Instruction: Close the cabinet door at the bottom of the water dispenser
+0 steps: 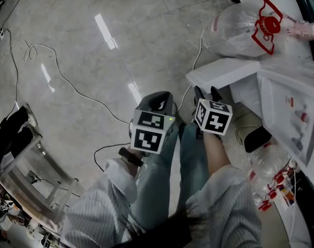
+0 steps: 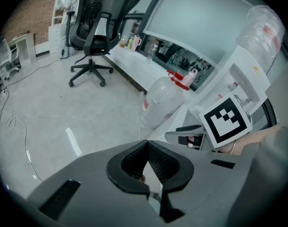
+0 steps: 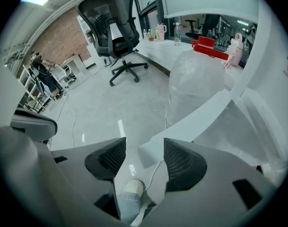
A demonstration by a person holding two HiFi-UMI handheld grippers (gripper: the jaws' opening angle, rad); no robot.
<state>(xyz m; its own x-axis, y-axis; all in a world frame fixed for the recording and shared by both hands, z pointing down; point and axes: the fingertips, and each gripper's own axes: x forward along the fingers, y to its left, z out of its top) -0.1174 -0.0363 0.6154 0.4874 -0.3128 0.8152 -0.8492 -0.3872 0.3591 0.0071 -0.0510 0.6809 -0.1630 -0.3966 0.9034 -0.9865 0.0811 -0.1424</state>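
Note:
The white water dispenser stands at the right in the head view. Its bottom cabinet door is swung open, out over the floor. My right gripper hangs at the door's free edge, pointing down. In the right gripper view the jaws stand open, and the door's corner lies in the gap without either pad pressing on it. My left gripper is beside it to the left, over the floor. Its jaws are shut with nothing in them.
A clear water bottle with a red handle lies on the floor behind the door. More bottles sit by the dispenser's near side. Cables trail over the floor, a metal rack stands at the left, and an office chair is farther off.

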